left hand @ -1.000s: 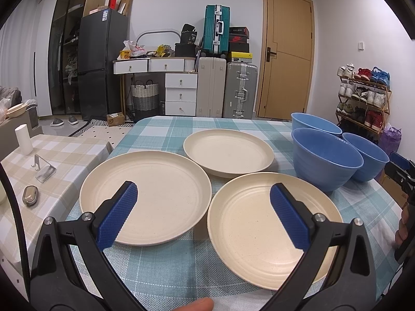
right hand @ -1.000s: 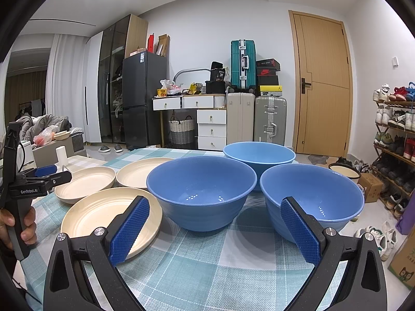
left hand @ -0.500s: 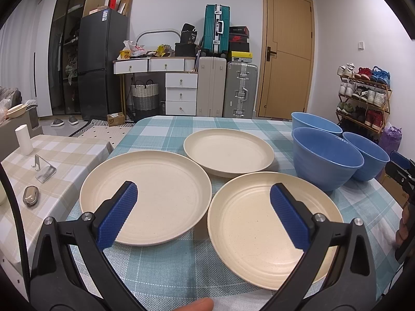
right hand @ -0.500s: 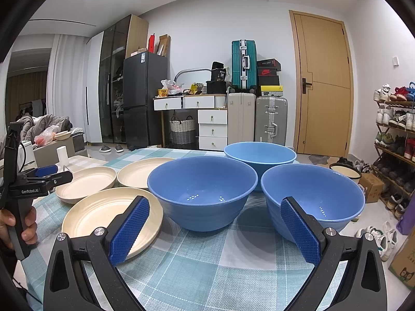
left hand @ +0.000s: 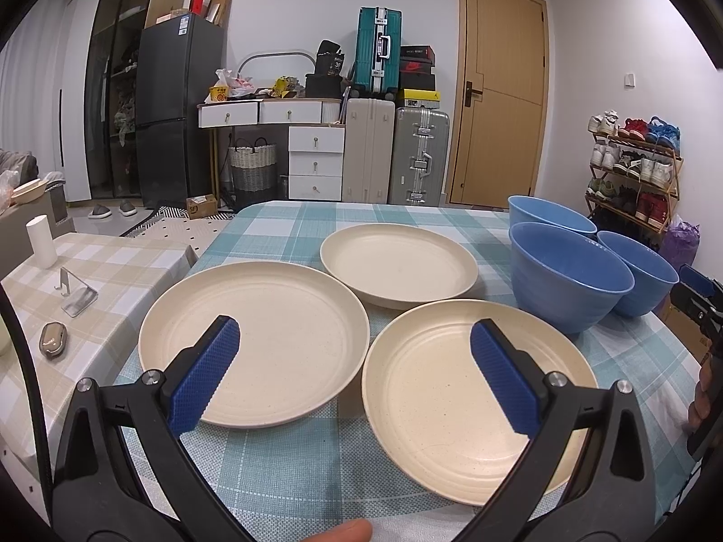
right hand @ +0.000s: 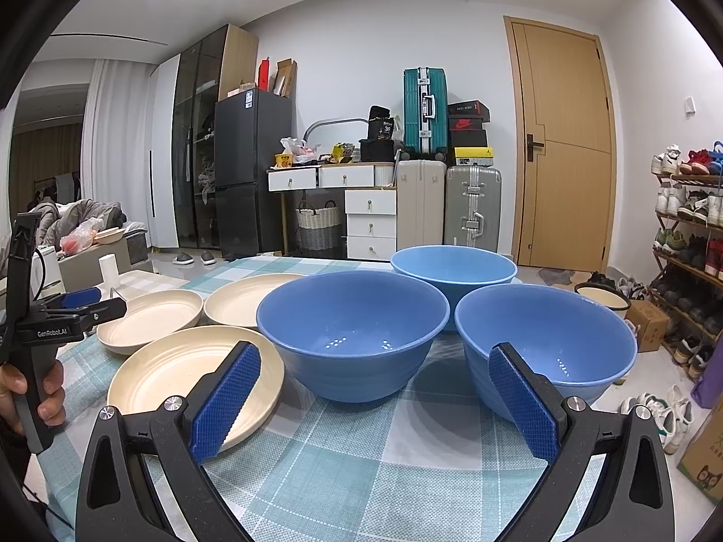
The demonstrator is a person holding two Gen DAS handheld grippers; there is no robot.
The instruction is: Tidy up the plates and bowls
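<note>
Cream plates lie unstacked; both tools, left tool and right tool, gape wide, empty. Pinch one plate's rim, lift level.

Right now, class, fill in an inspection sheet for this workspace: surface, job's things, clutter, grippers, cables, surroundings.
Surface: table with teal checked cloth; beige checked side table to its left.
Job's things: three cream plates lie apart, unstacked; three blue bowls stand upright, clustered, none nested.
Clutter: white cylinder, small metal stand and grey oval object on the side table.
Grippers: left gripper open above the near plates, holding nothing; right gripper open before the bowls, holding nothing.
Cables: thin black cable by the left handle.
Surroundings: fridge, suitcases, door, shoe rack.
</note>
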